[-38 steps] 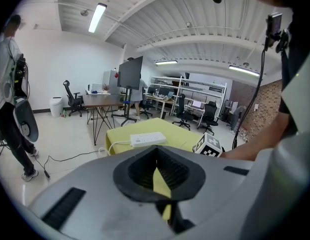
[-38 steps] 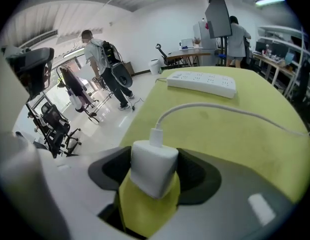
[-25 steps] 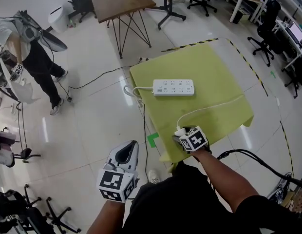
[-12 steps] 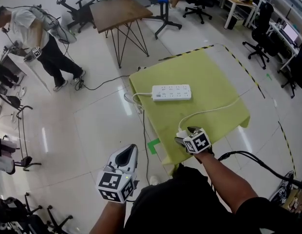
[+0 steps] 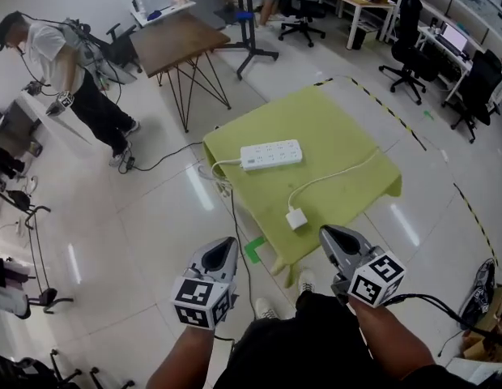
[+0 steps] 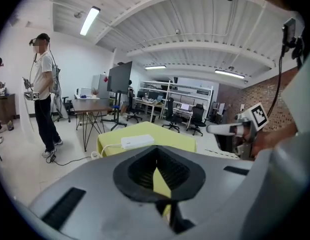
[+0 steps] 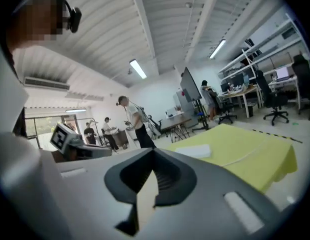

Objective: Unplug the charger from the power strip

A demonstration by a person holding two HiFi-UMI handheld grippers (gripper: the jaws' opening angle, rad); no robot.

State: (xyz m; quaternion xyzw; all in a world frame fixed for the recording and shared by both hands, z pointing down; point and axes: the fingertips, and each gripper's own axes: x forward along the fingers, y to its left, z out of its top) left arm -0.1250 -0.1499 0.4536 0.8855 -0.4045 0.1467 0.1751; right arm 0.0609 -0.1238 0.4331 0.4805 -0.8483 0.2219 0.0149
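- Since the charger (image 5: 296, 218) is lying loose on the worktop (image 5: 332, 120), well apart from the power strip (image 5: 271, 154), the unplugging is looking done. The risks now are coming from what is left lying about.
- The charger is sitting near the worktop's near edge, and its cable (image 5: 332, 175) is curving away toward the right edge. A tug on that cable, or a brush from an arm, could be sending the charger sliding onto the floor.
- The right hand-held gripper (image 5: 327, 233) is clenched with nothing between its jaws. It is hovering off the worktop, close to the person's body and near the charger. A careless swing forward could be knocking the charger over the edge.
- The left hand-held gripper (image 5: 225, 244) is likewise clenched and empty, hanging over the floor by the worktop's near corner. It is posing little risk unless it is swinging in toward that corner.
- The strip's own cord (image 5: 214, 168) is dropping off the worktop's left side and trailing across the floor. A foot catching it could be dragging the strip off.
- Another person (image 5: 65, 63) is standing well apart at the far left, too distant to be interfering.
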